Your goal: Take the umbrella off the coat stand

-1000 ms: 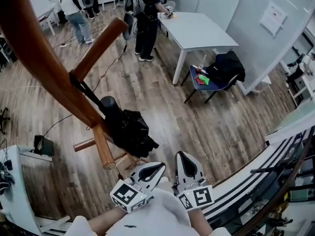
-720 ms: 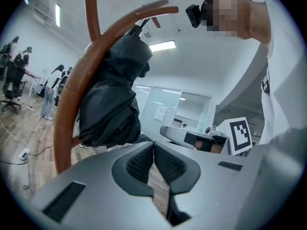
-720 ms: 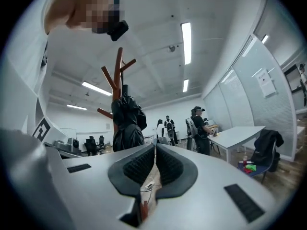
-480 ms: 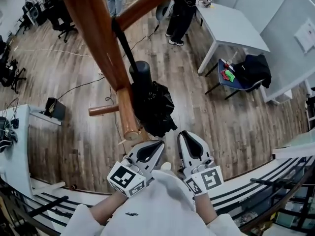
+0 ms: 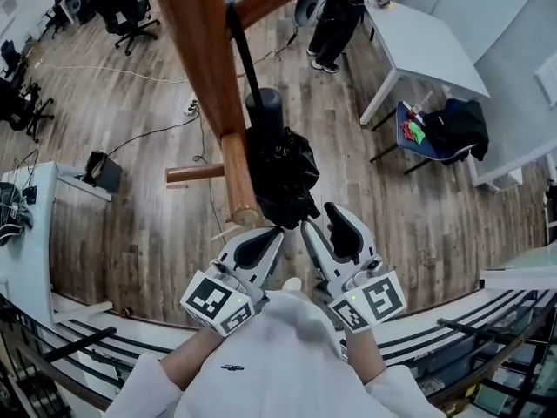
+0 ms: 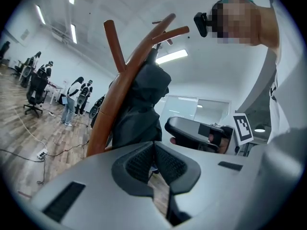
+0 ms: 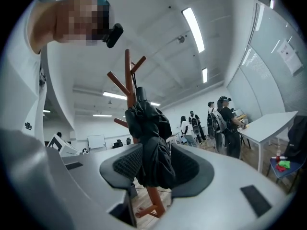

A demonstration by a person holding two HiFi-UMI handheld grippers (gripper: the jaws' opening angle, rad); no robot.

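Note:
A black folded umbrella [image 5: 278, 168] hangs by its strap from a peg of the brown wooden coat stand [image 5: 204, 59]. My right gripper [image 5: 320, 223] is at the umbrella's lower end; its jaws have just been opening. In the right gripper view the umbrella [image 7: 148, 128] fills the gap between that gripper's [image 7: 151, 164] pads, and I see no squeeze on it. My left gripper [image 5: 268, 235] is beside the stand's lower peg [image 5: 237, 181], just under the umbrella. In the left gripper view its [image 6: 153, 147] pads meet with nothing between them, and the umbrella [image 6: 141, 104] and stand [image 6: 120, 90] rise just beyond.
A white table [image 5: 426, 46] stands at the back right with a person [image 5: 335, 16] beside it. A blue chair [image 5: 416, 142] carries a black jacket. Office chairs [image 5: 130, 16] are at the back left, a white desk [image 5: 35, 242] at the left, and cables run over the wooden floor.
Both grippers have come forward to the umbrella's lower end. The right gripper's jaws, shut before, now stand apart with the umbrella's end between them.

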